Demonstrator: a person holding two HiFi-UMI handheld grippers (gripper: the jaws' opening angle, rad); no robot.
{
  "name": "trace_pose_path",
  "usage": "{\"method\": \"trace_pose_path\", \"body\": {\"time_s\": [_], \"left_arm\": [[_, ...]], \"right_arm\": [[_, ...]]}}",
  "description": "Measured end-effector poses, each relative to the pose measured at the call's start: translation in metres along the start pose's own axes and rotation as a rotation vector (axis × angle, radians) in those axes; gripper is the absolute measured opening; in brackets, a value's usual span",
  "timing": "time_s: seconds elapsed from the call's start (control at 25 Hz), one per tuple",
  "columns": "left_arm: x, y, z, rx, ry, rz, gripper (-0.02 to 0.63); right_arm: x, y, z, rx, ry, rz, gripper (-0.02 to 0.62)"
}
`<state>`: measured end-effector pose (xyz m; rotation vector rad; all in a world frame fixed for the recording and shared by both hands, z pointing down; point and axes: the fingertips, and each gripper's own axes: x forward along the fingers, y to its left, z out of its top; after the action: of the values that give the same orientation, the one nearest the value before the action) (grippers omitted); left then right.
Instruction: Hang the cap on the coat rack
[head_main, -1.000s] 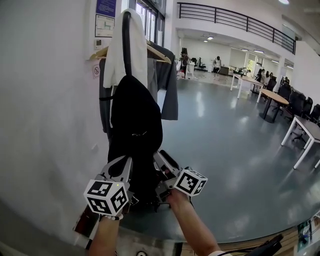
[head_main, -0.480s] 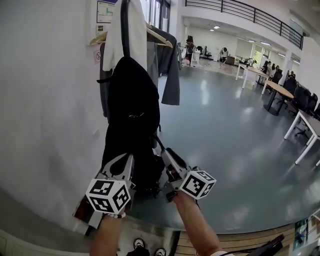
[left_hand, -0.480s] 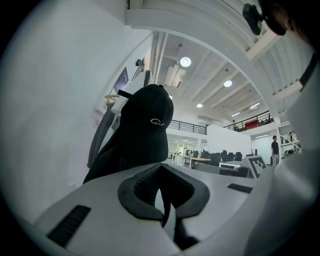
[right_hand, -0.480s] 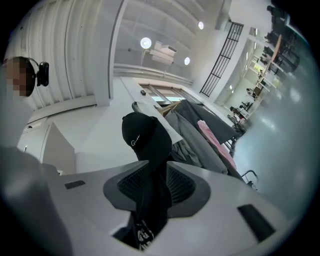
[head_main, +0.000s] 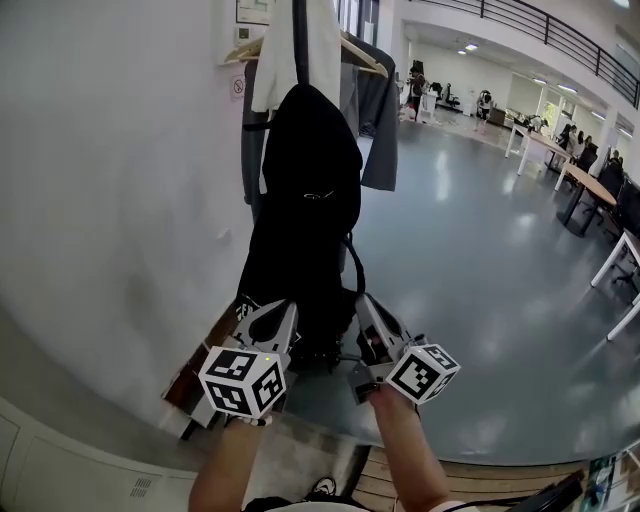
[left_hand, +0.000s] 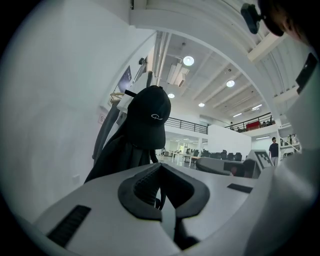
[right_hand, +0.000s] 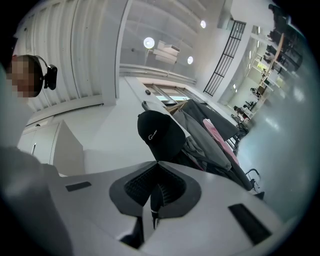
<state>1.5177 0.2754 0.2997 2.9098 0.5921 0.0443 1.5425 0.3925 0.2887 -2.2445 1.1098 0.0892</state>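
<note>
Black cap (left_hand: 149, 117) hung high on the coat rack (head_main: 300, 40) above a dark jacket (left_hand: 117, 155), left gripper (head_main: 268, 318) low before the rack, jaws together and empty, right gripper (head_main: 375, 318) alongside, jaws just closed on nothing.

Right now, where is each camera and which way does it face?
Head view: on the person's head, looking down at coat rack, forearms, left claw, right claw.
Left gripper view: on left claw, along its shut jaws toward the cap.
Right gripper view: on right claw, along its just-closed, empty jaws, up at the cap.
Both claw views share the cap.
</note>
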Motion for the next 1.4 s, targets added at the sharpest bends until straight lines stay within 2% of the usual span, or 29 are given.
{"method": "trace_pose_path", "body": {"time_s": [0.2, 0.44, 0.68, 0.92, 1.08, 1.2, 1.4], "left_arm": [[-0.039, 0.000, 0.007, 0.009, -0.018, -0.010, 0.005], [-0.104, 0.003, 0.000, 0.009, -0.010, -0.042, 0.004], [-0.179, -0.004, -0.022, -0.021, 0.014, -0.096, 0.004], [-0.244, -0.024, -0.061, -0.042, 0.072, -0.158, 0.003], [-0.269, -0.041, -0.083, -0.060, 0.103, -0.202, 0.004], [-0.287, -0.049, -0.091, -0.067, 0.117, -0.206, 0.005], [-0.321, -0.064, -0.082, -0.053, 0.116, -0.174, 0.003]], "right_arm": [[-0.004, 0.044, -0.014, -0.055, 0.011, 0.014, 0.002], [-0.023, 0.103, -0.047, -0.138, 0.021, -0.012, 0.002], [-0.069, 0.161, -0.084, -0.239, 0.046, -0.086, 0.002], [-0.128, 0.202, -0.137, -0.260, 0.123, -0.187, 0.002], [-0.159, 0.227, -0.152, -0.291, 0.131, -0.236, 0.002], [-0.174, 0.247, -0.158, -0.305, 0.140, -0.228, 0.002], [-0.186, 0.284, -0.161, -0.307, 0.178, -0.147, 0.002]]}}
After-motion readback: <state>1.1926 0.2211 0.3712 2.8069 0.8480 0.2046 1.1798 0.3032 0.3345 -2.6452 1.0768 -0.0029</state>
